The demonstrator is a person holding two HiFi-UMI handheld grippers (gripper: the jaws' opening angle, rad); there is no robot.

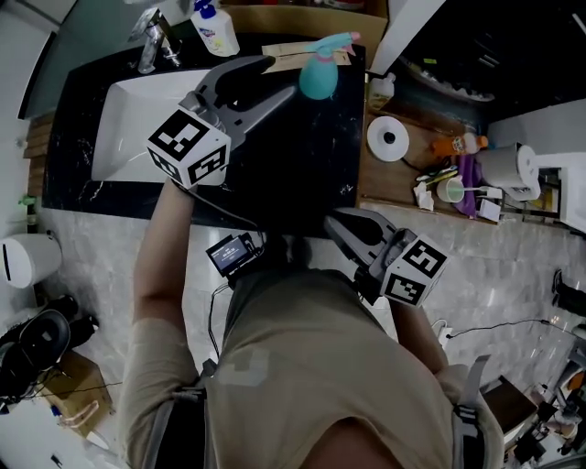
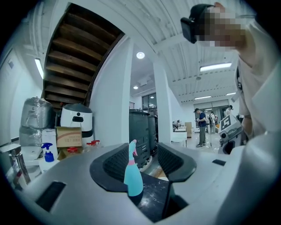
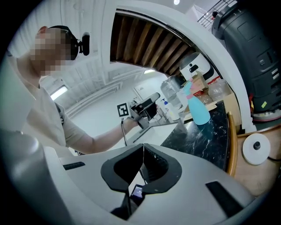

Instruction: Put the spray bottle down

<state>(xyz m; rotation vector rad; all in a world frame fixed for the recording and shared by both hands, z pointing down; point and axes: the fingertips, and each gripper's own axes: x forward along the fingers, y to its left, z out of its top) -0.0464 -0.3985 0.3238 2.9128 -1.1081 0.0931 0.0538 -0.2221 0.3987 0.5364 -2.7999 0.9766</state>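
1. The bottle (image 1: 318, 78) stood upright on the black table (image 1: 302, 165), right of the sink (image 1: 128, 119) and near the table's back edge. Its body was teal and its spray head had a pink tip.
2. The left gripper (image 1: 282, 77) was held out above the sink's right end and pointed level at the bottle. The bare left forearm ran straight out from the body, and the marker cube (image 1: 188, 147) hung over the sink's front rim.
3. Its fingers (image 2: 115, 165) stood wide apart. The bottle was in line with the gap, just at the tips. In the left gripper view it sat nearer the left finger than the right. No pad pressed on it, so the bottle rested on the table by its own weight.
4. The right gripper (image 1: 337, 223) was well apart from the sink, low at the table's front edge and close to the person's body. The right elbow was bent and the forearm drawn in. The gripper tipped slightly down toward the tabletop.
5. Its fingers (image 3: 156, 163) were closed together, pad against pad, with nothing between them.
6. A faucet (image 1: 151, 41) rose behind the sink, and a soap bottle (image 1: 215, 27) stood just past the sink's back right corner.
7. A paper roll (image 1: 389, 137) lay far right of the sink, on a wooden surface beyond the table's right edge.
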